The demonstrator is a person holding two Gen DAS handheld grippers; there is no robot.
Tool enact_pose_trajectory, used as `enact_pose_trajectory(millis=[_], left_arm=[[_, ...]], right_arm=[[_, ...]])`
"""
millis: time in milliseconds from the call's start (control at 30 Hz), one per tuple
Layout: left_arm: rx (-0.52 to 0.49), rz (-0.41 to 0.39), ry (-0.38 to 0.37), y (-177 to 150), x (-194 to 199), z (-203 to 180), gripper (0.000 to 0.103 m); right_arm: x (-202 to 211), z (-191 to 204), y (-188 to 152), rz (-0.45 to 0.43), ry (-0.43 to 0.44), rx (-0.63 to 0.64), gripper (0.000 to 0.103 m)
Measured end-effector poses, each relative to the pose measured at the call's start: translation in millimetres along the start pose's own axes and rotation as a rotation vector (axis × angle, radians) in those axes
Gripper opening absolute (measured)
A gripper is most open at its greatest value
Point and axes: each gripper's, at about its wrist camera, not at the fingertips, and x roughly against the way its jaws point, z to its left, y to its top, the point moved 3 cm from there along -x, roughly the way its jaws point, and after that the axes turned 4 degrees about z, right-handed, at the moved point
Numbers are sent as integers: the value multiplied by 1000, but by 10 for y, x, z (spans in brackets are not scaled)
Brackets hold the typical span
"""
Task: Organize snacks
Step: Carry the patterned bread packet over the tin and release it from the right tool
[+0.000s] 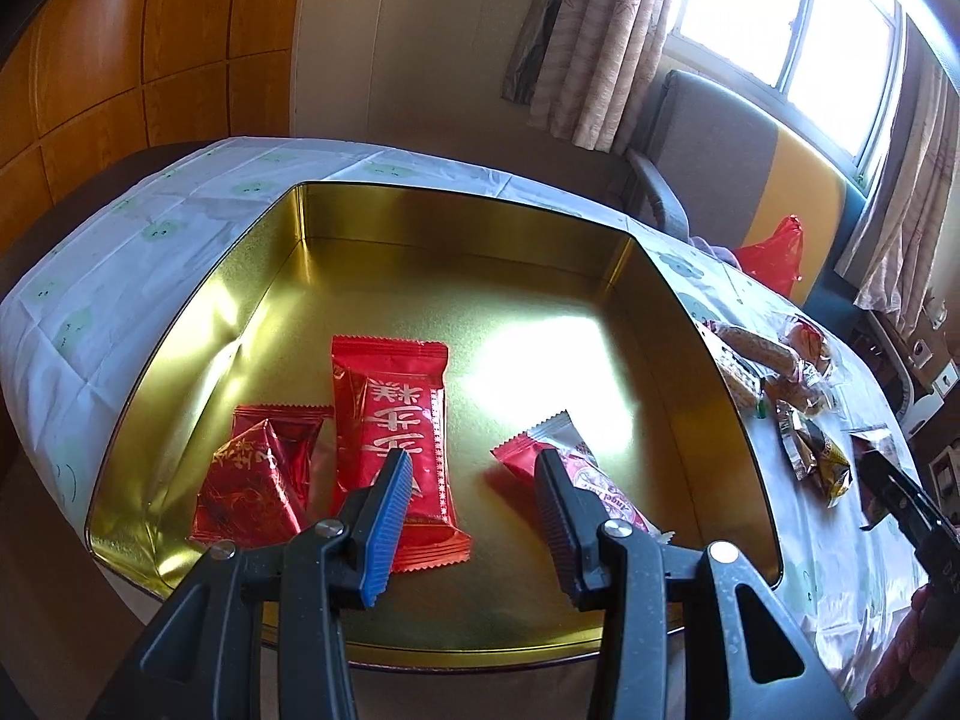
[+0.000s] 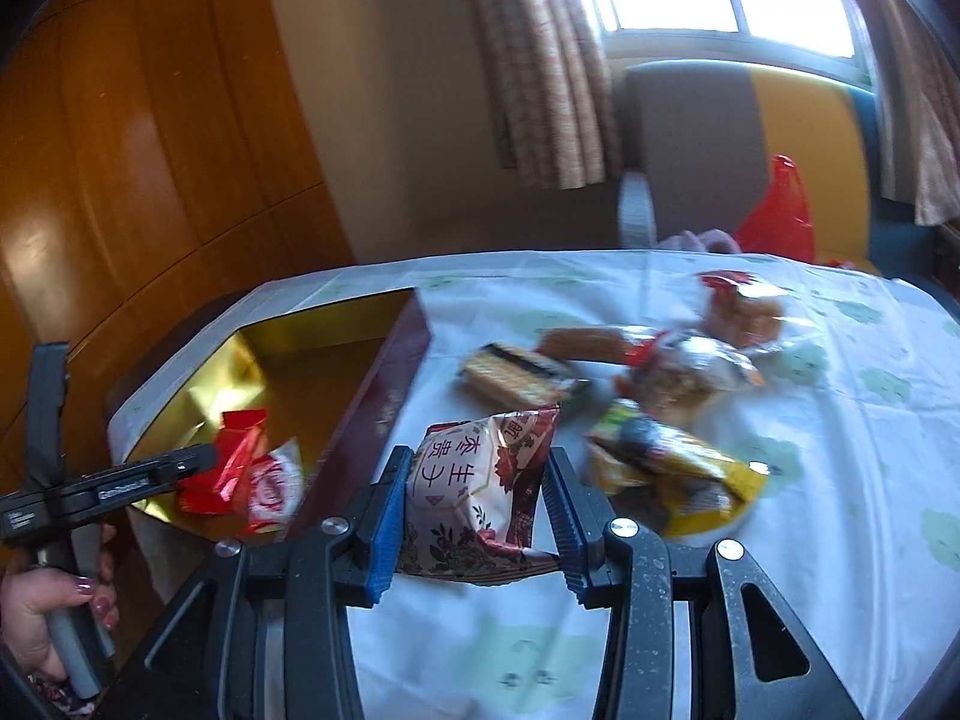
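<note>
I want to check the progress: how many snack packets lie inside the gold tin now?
3: a small red packet at left, a long red packet in the middle, a red-white packet at right, partly behind the tool.

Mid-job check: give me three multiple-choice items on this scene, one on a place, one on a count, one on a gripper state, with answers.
1. Where does the long red packet lie?
A. in the gold tin
B. on the tablecloth
C. on the chair

2. How many packets are in the gold tin?
A. one
B. three
C. six

3. What is the right gripper doing?
A. standing empty
B. clamping the tin's wall
C. holding a white and maroon snack packet

Answers:
1 A, it lies flat on the tin's floor.
2 B, two red ones and a red and white one show in the left wrist view.
3 C, the white and maroon snack packet sits pinched between its jaws.
</note>
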Motion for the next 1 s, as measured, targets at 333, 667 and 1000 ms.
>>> enact_pose_trajectory(millis=[333, 667, 1000], left_arm=[[36, -7, 28, 30, 25, 114, 43], [36, -8, 18, 30, 60, 131, 43], [46, -5, 17, 26, 60, 149, 43]], right_arm=[[-245, 507, 36, 61, 105, 91, 44], [-650, 814, 205, 101, 150, 131, 45], [-958, 981, 254, 144, 115, 203, 45]])
